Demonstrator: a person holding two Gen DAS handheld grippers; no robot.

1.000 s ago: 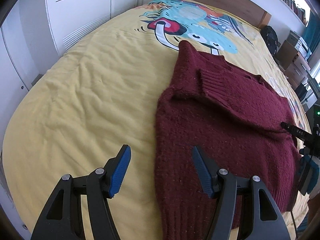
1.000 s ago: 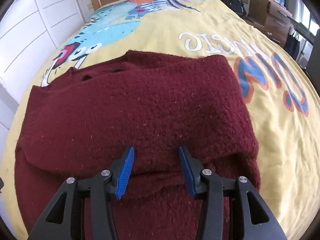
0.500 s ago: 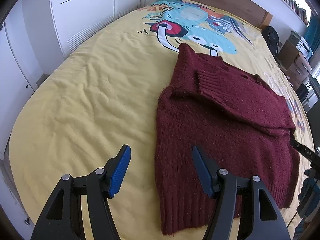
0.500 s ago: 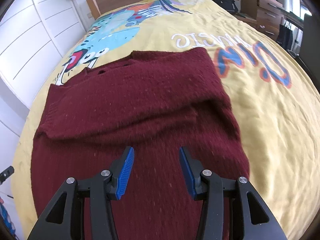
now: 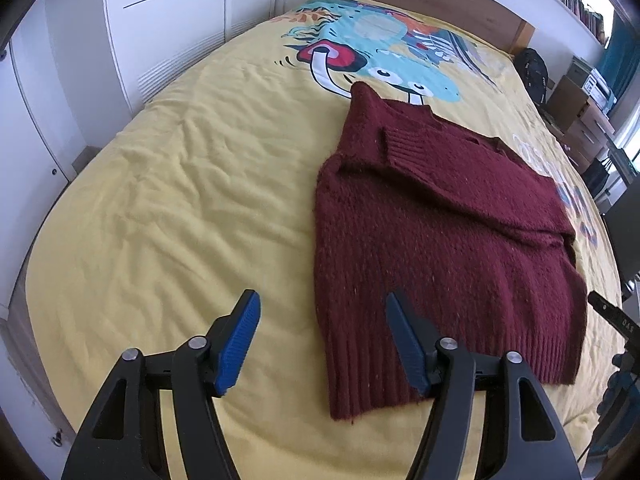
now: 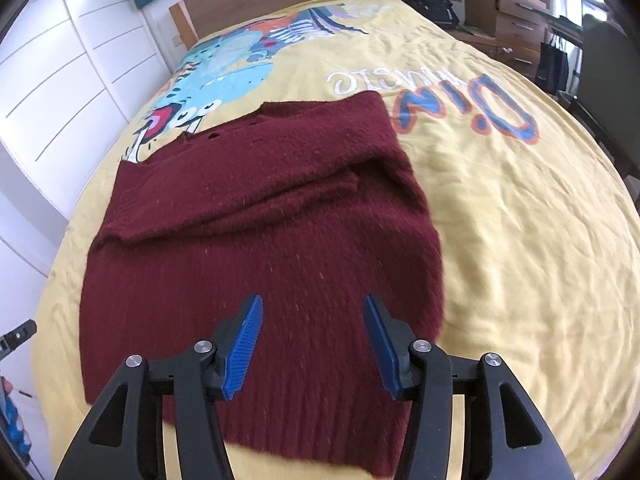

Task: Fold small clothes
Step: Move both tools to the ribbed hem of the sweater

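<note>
1. Now that both of my grippers have pulled back from the maroon sweater (image 5: pixel 440 216), more of it shows in each wrist view than a second ago, and it lies flat on the yellow bedspread (image 5: pixel 180 208), untouched.
2. Its sleeves are already folded across the chest, one ribbed cuff (image 5: pixel 404 146) lying near the collar, so I judge the sleeve step done and the body fold, hem up toward the collar, still to come.
3. My left gripper (image 5: pixel 322 342) hangs over the sweater's near left hem corner; its jaws have just been opening a little and stand well apart, with nothing between them but air, the bedspread below one pad and knit below the other.
4. My right gripper (image 6: pixel 312 346) hovers over the ribbed hem (image 6: pixel 320 420) on the other side; its jaws have just been opening too, stand apart, and grip nothing.
5. From here I would judge both grippers placed to come down on the hem corners next.
</note>
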